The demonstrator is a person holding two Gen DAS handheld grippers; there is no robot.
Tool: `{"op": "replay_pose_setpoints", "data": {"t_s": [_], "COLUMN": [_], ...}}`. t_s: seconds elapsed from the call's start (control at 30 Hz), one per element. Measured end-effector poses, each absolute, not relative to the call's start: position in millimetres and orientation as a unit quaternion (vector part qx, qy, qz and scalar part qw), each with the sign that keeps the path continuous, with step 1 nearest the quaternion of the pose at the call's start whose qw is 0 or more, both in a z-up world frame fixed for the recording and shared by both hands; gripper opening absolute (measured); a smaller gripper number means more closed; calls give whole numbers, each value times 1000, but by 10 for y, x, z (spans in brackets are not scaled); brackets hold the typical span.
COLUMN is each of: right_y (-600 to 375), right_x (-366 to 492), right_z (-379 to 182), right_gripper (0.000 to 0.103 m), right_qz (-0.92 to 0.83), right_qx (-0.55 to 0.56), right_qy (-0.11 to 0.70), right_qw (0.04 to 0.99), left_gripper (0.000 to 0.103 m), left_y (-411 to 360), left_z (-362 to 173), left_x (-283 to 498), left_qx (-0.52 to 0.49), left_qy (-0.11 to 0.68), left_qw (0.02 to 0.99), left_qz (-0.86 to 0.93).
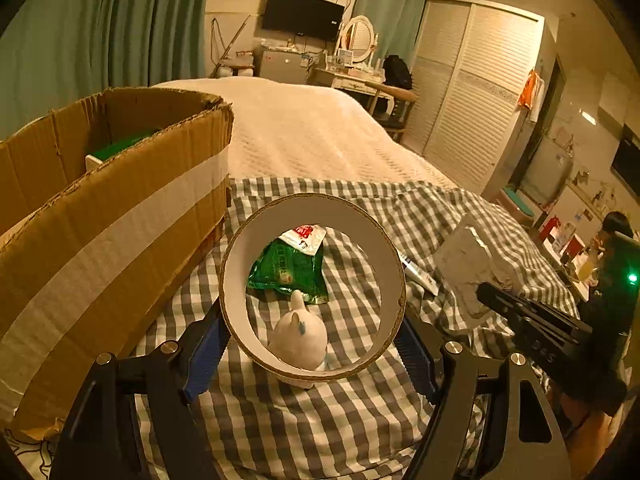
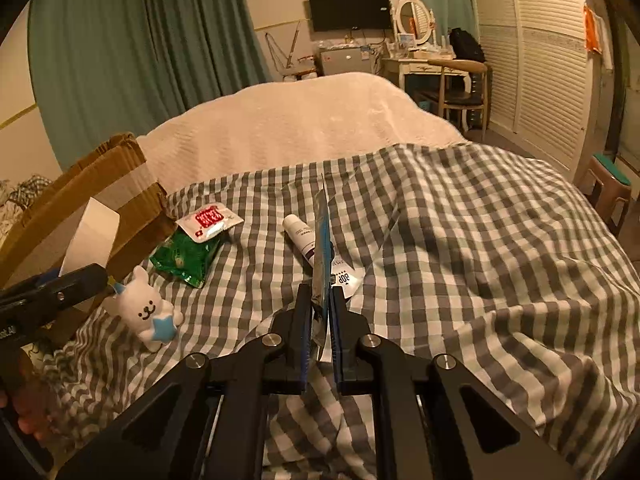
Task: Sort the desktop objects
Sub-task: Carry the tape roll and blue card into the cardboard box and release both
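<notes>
My left gripper (image 1: 314,336) is shut on a wide cardboard tape ring (image 1: 390,268), held above the checked cloth (image 1: 312,420). Through the ring I see a green snack bag (image 1: 288,270), a white-and-red sachet (image 1: 304,237) and a white plush toy (image 1: 300,338). My right gripper (image 2: 320,300) is shut on a thin flat packet (image 2: 322,240), held edge-on; it shows as a silvery pack (image 1: 468,264) in the left wrist view. In the right wrist view the plush toy (image 2: 146,306), green bag (image 2: 186,256), sachet (image 2: 210,220) and a white tube (image 2: 298,236) lie on the cloth.
An open cardboard box (image 1: 112,200) stands at the left on the cloth, with something green inside (image 1: 120,146). It also shows in the right wrist view (image 2: 108,176). A white bedspread (image 2: 300,128) lies beyond. A white tag (image 2: 346,280) lies under the packet.
</notes>
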State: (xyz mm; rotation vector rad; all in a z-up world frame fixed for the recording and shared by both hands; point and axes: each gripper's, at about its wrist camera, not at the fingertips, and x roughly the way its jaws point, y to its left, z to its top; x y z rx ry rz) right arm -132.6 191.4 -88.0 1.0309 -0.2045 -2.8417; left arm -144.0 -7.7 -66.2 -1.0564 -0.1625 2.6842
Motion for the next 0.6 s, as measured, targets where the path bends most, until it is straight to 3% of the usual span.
{"op": "replay_pose_setpoints", "data": {"t_s": [0.3,0.6], "right_y": [1771,712], "right_x": [-1045,-1033], "right_z": [-599,298], "right_gripper": [8,8], "right_qz": [-941,-939], "right_qx": [313,247], "right_qy": [-94,-56], "right_qw": [91,233], "left_gripper": [78,79], "left_y": [-119,-961], "left_z": [-587,536], "left_x": [-1480,-1191], "left_qx": [-356,-232], "left_qy": [-66,-85], "left_qw": [126,52], "left_qz": [924,968]}}
